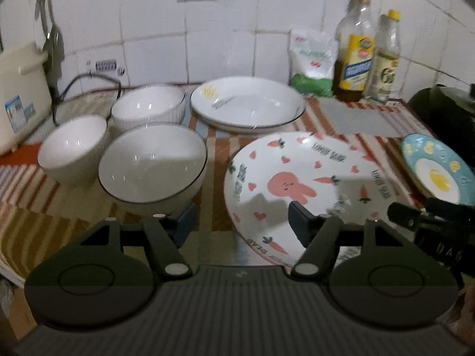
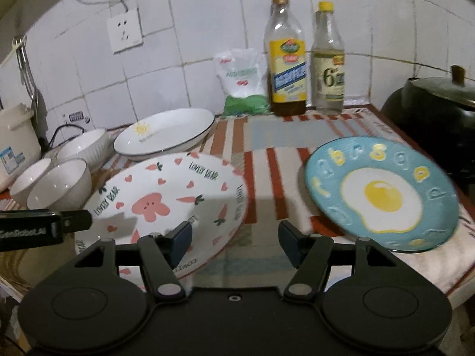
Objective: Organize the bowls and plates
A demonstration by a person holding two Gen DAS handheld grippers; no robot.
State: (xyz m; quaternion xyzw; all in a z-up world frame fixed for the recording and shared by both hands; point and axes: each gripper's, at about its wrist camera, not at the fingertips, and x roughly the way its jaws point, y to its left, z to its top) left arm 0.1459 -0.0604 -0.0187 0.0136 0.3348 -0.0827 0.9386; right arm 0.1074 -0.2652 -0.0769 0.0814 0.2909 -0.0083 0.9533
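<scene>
Along the back edge of the bench (image 2: pixel 297 160), by the tiled wall: two bottles (image 2: pixel 286 56), a white-and-green bag (image 2: pixel 242 81). Rice cooker (image 1: pixel 17 101) at the left end, dark lidded pot (image 2: pixel 439 109) at the right.

Task ware, all on the striped cloth:
- three white bowls (image 1: pixel 153 166) clustered toward the left end, close together, not nested
- sun-print plate (image 1: pixel 248 102) behind, toward the back edge; seems to sit on a second plate, rim only visible
- rabbit plate (image 2: pixel 160 201) at the front middle
- blue egg plate (image 2: pixel 381 192) to the right of it, apart, looks slightly tilted; blurred

Left claw (image 1: pixel 240 222): jaws wide apart, nothing held, low at the near rim of the rabbit plate, between it and the front bowl.
Right claw (image 2: pixel 236 240): jaws wide apart, empty, over the gap between the rabbit and egg plates.

Judgement: sorting barely begun; approach step. Next likely a rim pinch on one front plate, lifted level and stacked. Thin glazed rims could slip.
</scene>
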